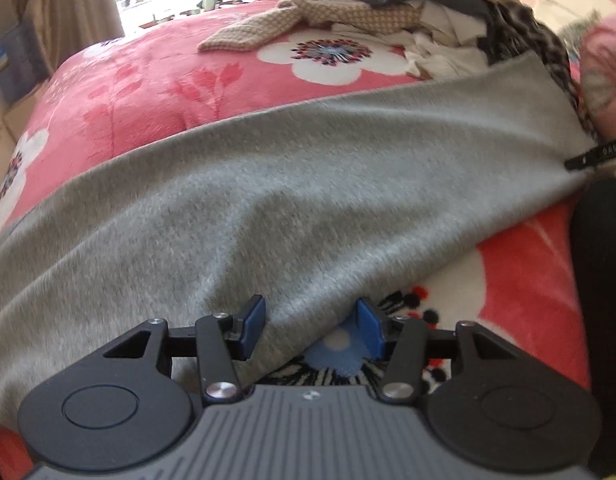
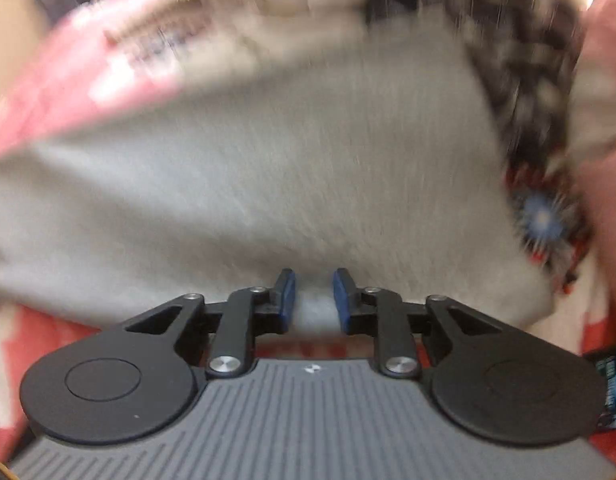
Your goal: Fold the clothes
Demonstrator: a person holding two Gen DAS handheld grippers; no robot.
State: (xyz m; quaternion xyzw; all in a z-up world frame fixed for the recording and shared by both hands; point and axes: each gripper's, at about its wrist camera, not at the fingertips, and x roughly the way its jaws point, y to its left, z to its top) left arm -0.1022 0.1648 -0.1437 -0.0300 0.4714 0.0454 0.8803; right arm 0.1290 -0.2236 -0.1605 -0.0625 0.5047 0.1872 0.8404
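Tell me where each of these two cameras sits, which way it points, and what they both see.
Left wrist: sits behind the left claw, looking across the grey garment on the pink floral blanket toward a clothes pile; its open fingers straddle the cloth edge.
Right wrist: sits behind the right claw, looking over the same garment, heavily blurred; fingers narrowly apart, grip unclear.
Shared: the grey garment, the floral blanket, a dark patterned cloth.

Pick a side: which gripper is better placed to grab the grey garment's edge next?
Left, probably. The left gripper stands open with the grey garment edge between its fingers; the right wrist view is blurred.
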